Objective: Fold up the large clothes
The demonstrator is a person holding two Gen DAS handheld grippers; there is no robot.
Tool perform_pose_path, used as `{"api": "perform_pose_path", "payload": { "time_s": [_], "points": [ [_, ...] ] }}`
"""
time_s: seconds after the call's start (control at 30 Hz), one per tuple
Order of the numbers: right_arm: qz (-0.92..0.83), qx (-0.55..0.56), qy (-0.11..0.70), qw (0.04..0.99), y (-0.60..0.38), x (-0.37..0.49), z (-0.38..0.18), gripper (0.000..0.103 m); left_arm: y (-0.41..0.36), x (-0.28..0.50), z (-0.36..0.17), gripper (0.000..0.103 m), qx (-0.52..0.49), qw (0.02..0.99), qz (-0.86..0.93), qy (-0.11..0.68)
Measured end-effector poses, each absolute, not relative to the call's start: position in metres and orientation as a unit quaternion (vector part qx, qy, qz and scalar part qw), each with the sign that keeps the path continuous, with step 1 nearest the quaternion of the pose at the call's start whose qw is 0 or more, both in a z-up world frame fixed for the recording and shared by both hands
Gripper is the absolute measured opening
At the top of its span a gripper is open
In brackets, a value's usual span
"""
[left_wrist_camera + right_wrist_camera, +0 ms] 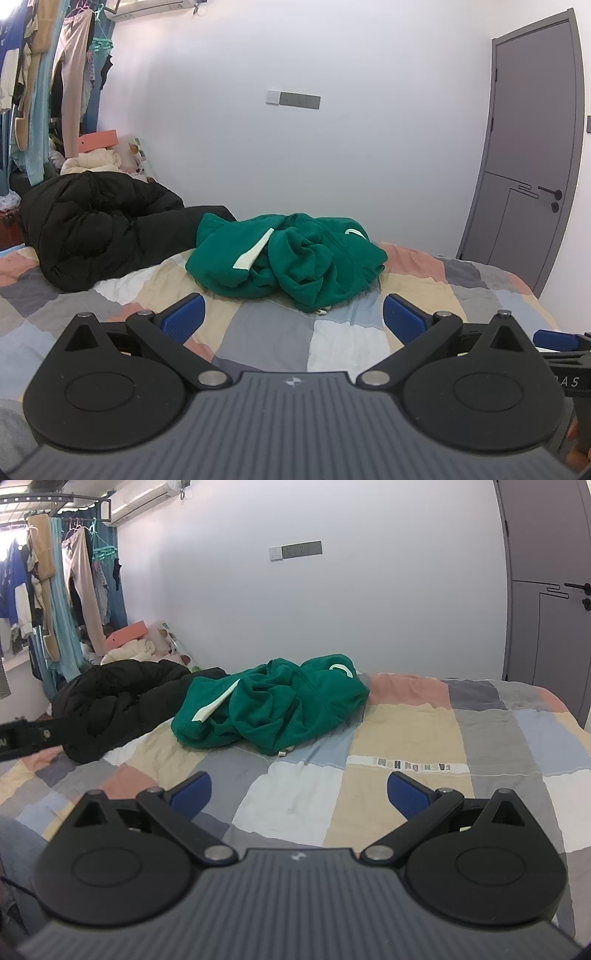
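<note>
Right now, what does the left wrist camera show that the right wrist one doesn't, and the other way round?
Only the left wrist view shows the whole grey door and the right gripper's blue finger. Only the right wrist view shows the printed lettering on the quilt and the window light at far left. Both show the crumpled green hoodie, the black jacket, the patchwork quilt, and open jaws.

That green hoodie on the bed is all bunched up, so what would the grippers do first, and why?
Probably move both forward to it. The green hoodie lies crumpled on the patchwork quilt, beside a black puffer coat. The left gripper and right gripper are both open, holding nothing, short of the cloth.
</note>
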State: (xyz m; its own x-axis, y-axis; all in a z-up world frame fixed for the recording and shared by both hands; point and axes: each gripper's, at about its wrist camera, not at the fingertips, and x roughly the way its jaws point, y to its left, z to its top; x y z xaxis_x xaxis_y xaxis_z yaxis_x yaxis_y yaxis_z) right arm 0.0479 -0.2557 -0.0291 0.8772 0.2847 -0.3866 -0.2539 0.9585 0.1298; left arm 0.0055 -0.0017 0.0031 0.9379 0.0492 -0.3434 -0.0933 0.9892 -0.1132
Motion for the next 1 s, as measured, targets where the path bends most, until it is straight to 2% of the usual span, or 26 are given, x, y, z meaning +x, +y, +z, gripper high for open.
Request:
{"api": "perform_pose_path", "payload": {
  "time_s": [1.0],
  "points": [
    [0.126, 0.058, 0.213, 0.967, -0.255, 0.065, -0.032, 0.103, 0.016, 0.022, -0.009, 0.103, -0.065, 0.981, 0.042, 0.18]
  ]
}}
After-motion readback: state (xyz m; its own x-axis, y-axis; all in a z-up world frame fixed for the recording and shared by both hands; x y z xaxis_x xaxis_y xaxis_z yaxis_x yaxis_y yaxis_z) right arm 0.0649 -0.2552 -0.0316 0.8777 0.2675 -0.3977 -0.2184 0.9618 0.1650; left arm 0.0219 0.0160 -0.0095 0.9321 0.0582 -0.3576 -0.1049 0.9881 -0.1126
